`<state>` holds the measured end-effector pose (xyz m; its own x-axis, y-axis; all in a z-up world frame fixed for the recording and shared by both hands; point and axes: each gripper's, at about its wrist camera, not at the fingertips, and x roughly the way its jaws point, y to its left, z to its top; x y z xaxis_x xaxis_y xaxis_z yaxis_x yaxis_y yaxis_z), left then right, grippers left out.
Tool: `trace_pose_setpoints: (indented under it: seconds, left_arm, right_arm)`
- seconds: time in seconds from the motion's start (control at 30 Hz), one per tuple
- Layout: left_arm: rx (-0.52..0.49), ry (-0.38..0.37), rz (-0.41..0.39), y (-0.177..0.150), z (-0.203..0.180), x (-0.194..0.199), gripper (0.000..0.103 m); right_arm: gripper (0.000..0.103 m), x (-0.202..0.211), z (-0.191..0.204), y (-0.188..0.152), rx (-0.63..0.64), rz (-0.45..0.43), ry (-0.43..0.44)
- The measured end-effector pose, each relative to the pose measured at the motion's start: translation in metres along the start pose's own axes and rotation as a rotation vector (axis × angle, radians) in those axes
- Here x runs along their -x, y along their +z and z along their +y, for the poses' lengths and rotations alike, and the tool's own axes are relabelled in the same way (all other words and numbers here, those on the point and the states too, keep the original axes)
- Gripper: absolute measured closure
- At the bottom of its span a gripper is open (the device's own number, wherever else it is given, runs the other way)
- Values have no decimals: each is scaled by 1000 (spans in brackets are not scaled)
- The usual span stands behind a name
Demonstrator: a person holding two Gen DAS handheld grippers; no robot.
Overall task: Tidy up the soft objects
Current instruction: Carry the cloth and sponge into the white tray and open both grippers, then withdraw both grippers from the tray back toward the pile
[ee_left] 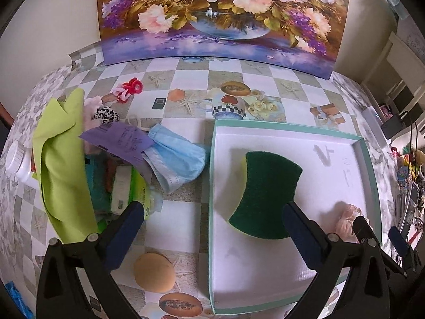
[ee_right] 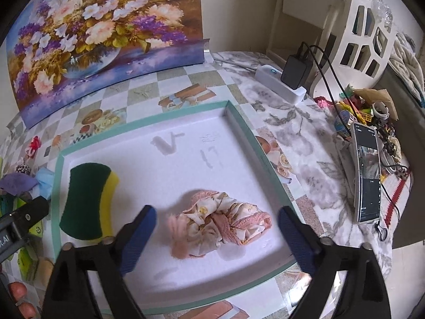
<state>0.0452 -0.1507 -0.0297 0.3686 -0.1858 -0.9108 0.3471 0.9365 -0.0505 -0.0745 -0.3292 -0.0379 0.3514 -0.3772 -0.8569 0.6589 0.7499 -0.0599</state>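
Note:
A white tray with a teal rim (ee_left: 292,128) (ee_right: 240,122) lies on the checkered tablecloth. In it are a green-and-yellow sponge (ee_left: 263,194) (ee_right: 87,199) and a crumpled pink floral fabric piece (ee_right: 220,226) (ee_left: 345,218). My left gripper (ee_left: 212,210) is open, with its right finger over the sponge's near edge and its left finger outside the tray. My right gripper (ee_right: 216,212) is open just above the fabric, one finger on either side and neither pad touching it. Left of the tray is a pile with a lime cloth (ee_left: 61,159), a blue face mask (ee_left: 178,156) and a leopard scrunchie (ee_left: 106,114).
A purple paper (ee_left: 119,141), a tissue pack (ee_left: 127,186), a red-white scrunchie (ee_left: 130,87), a beige round puff (ee_left: 154,271) and a white bottle (ee_left: 16,159) lie around the pile. A flower painting (ee_left: 212,13) stands behind. A phone (ee_right: 368,175), a charger (ee_right: 294,71) and clutter sit right.

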Motion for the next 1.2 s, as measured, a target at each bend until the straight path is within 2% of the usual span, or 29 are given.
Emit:
trace_pose_setpoints:
  seconds: [0.4, 0.53, 0.73, 1.07, 1.2]
  left_arm:
    - [-8, -23, -51, -3, 7, 30, 0]
    - [-35, 15, -67, -8, 8, 46, 0]
    - [-53, 21, -66, -19, 17, 64, 0]
    - [-111, 29, -104, -45, 44, 97, 0]
    - [-87, 39, -107, -54, 68, 102, 0]
  right_arm:
    - [0, 23, 5, -4, 13, -18, 43]
    - [0, 33, 12, -10, 28, -9, 79]
    - [0, 44, 21, -21, 22, 8, 120]
    - [0, 63, 67, -42, 119, 24, 238]
    - [0, 66, 89, -54, 175, 39, 279]
